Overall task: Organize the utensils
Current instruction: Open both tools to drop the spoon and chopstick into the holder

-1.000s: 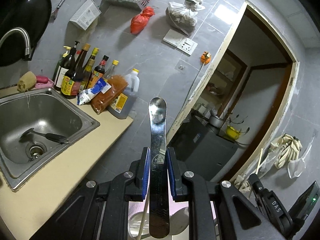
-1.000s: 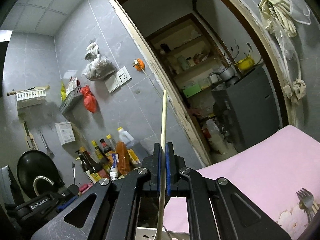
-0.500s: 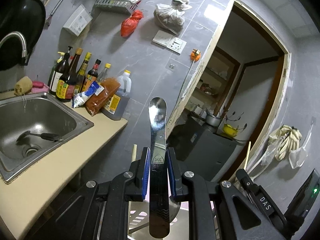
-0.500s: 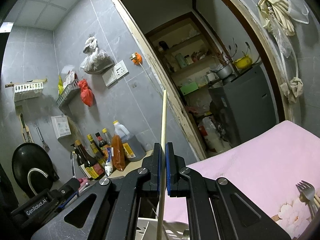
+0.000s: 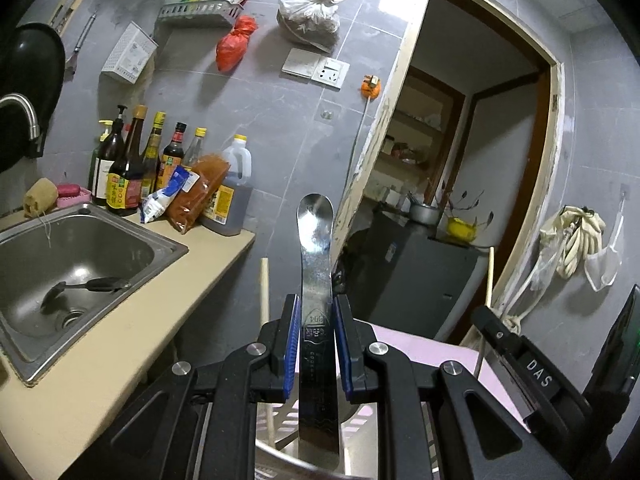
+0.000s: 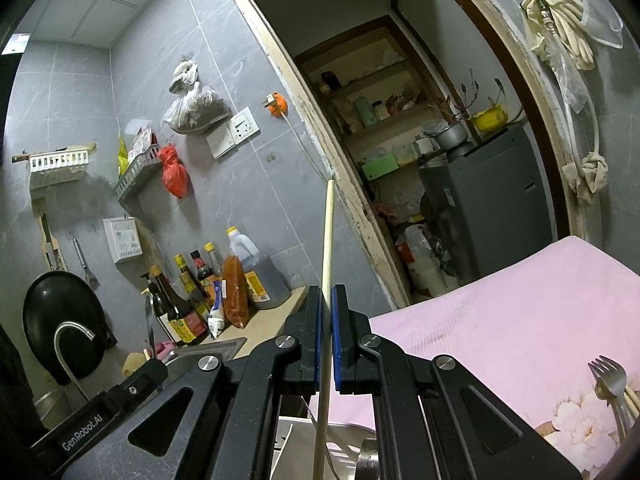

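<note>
My left gripper (image 5: 316, 312) is shut on a flat steel spoon handle (image 5: 316, 264) that stands upright, its lower end over a white slotted holder (image 5: 280, 440). A wooden chopstick (image 5: 264, 300) stands in that holder beside it. My right gripper (image 6: 327, 304) is shut on a pale wooden chopstick (image 6: 328, 240), upright, its lower end over the white holder (image 6: 304, 440). A fork (image 6: 608, 376) and chopsticks lie on the pink cloth (image 6: 500, 320) at the right. The right gripper's body shows in the left wrist view (image 5: 520, 360).
A steel sink (image 5: 80, 248) with a black ladle lies to the left in a beige counter (image 5: 120, 340). Sauce bottles (image 5: 132, 168) and an oil jug stand against the grey tiled wall. An open doorway (image 5: 460, 160) is behind, with a dark cabinet.
Both grippers have sunk lower with their utensils still held. The holder and the standing chopstick show more in the left wrist view; the pink cloth fills more of the right wrist view.
</note>
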Action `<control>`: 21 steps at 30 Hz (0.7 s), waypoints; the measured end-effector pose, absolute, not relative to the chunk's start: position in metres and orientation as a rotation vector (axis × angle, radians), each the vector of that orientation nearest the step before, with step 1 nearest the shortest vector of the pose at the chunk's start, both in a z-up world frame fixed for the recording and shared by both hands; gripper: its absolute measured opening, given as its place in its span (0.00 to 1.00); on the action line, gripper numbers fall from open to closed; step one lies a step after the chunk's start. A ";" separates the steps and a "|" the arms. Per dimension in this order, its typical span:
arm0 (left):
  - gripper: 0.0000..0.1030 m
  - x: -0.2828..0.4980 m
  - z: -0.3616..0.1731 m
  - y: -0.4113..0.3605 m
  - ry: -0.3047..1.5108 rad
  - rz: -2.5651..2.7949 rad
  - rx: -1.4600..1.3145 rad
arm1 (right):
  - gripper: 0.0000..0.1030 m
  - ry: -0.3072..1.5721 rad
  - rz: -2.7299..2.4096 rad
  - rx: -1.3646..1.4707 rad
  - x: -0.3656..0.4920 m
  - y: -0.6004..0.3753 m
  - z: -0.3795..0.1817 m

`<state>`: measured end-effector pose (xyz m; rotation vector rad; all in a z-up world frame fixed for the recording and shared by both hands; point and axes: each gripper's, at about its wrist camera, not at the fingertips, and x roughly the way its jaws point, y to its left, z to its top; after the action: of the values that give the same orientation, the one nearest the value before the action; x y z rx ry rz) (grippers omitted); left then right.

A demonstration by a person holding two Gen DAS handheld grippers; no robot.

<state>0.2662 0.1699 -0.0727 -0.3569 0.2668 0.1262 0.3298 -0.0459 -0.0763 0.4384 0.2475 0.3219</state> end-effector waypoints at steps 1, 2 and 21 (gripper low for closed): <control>0.16 0.265 -0.073 0.171 0.270 0.129 -0.358 | 0.04 0.244 0.322 0.438 0.330 -0.046 -0.076; 0.16 0.265 -0.073 0.171 0.271 0.132 -0.359 | 0.04 0.241 0.323 0.435 0.329 -0.046 -0.077; 0.21 0.261 -0.073 0.173 0.321 0.111 -0.342 | 0.05 0.279 0.322 0.403 0.321 -0.048 -0.088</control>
<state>0.2608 0.1731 -0.0726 -0.3420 0.3213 0.1111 0.3209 -0.0483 -0.0876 0.4033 0.2791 0.3225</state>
